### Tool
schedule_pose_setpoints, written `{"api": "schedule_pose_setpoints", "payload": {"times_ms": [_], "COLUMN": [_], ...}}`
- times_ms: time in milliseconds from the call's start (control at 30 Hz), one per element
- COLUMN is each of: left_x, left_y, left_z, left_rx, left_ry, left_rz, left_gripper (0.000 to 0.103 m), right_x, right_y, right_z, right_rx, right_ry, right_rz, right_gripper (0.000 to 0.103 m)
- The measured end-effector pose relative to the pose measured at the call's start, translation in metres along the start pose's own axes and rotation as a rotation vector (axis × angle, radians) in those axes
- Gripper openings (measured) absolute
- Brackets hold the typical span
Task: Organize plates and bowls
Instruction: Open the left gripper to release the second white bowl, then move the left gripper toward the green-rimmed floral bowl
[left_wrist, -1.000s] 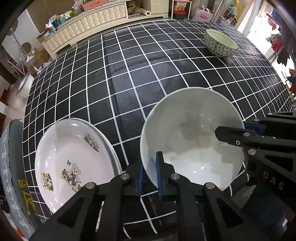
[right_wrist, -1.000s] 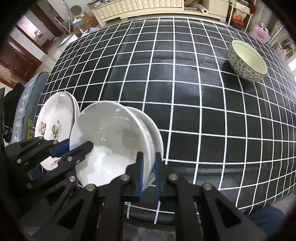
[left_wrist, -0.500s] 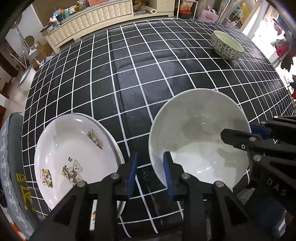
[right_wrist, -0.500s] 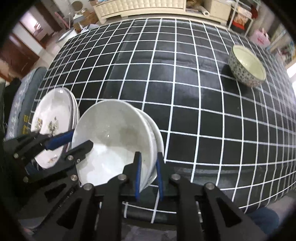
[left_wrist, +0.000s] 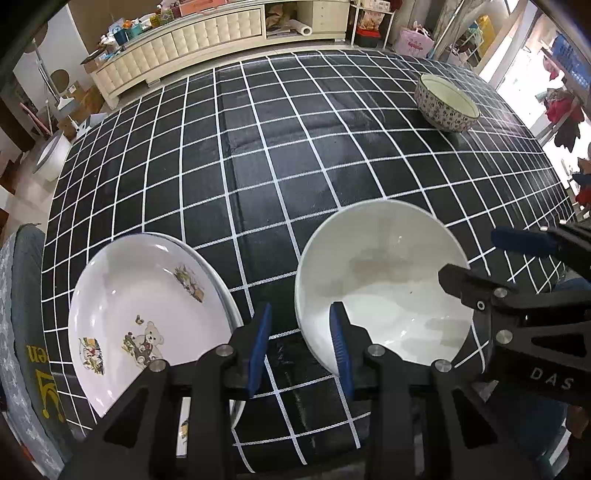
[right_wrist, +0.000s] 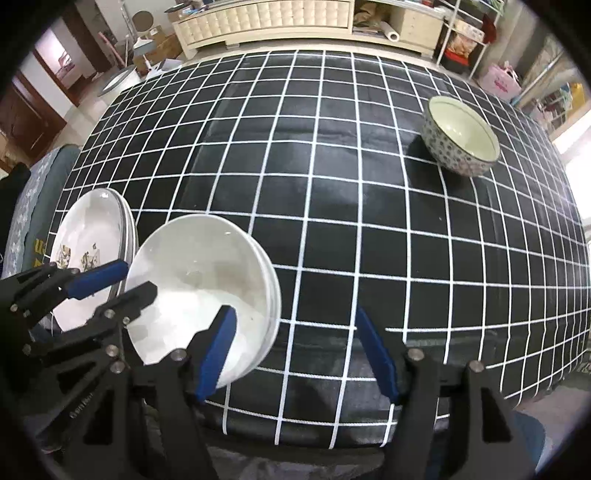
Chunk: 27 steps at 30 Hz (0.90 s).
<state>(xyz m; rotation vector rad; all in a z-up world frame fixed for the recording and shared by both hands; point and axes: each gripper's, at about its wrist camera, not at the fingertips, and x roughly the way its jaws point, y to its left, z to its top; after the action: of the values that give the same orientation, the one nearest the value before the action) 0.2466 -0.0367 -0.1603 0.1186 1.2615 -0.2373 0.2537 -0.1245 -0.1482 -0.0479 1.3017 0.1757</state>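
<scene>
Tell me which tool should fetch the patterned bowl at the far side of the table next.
Right. The right tool has just opened wide, clear of the white bowl stack, and the patterned bowl lies on its side. The left tool straddles the stack's rim, further off.

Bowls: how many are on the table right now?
3 that I can make out: two white bowls nested near the front edge, with a second rim showing under the top one, and a patterned bowl far right. More may be hidden in the stack.

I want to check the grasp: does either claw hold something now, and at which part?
Nothing is held. Both the left claw and right claw have just opened off the rim of the plain white ceramic bowl.
</scene>
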Motion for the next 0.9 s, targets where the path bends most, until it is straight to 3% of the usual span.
{"api": "schedule_pose_setpoints", "payload": {"times_ms": [67, 133, 300, 400, 900], "left_x": [-0.006, -0.014, -0.034, -0.044, -0.058], "left_y": [0.001, 0.000, -0.012, -0.021, -0.089], "left_z": [0.001, 0.004, 0.015, 0.026, 0.102], "left_rx": [-0.002, -0.001, 0.013, 0.011, 0.073], "left_ry": [-0.013, -0.037, -0.077, -0.095, -0.154], "left_rz": [0.004, 0.004, 0.000, -0.024, -0.073], "left_gripper": [0.031, 0.040, 0.041, 0.052, 0.060], "right_x": [-0.005, -0.013, -0.033, -0.046, -0.083], "right_y": [-0.001, -0.007, -0.023, -0.038, -0.131], "right_z": [0.000, 0.000, 0.007, 0.011, 0.035], "right_rx": [0.005, 0.012, 0.040, 0.061, 0.179], "right_ry": [-0.010, -0.026, -0.070, -0.097, -0.212], "right_rz": [0.005, 0.011, 0.025, 0.026, 0.007], "right_gripper": [0.073, 0.073, 0.075, 0.076, 0.079]}}
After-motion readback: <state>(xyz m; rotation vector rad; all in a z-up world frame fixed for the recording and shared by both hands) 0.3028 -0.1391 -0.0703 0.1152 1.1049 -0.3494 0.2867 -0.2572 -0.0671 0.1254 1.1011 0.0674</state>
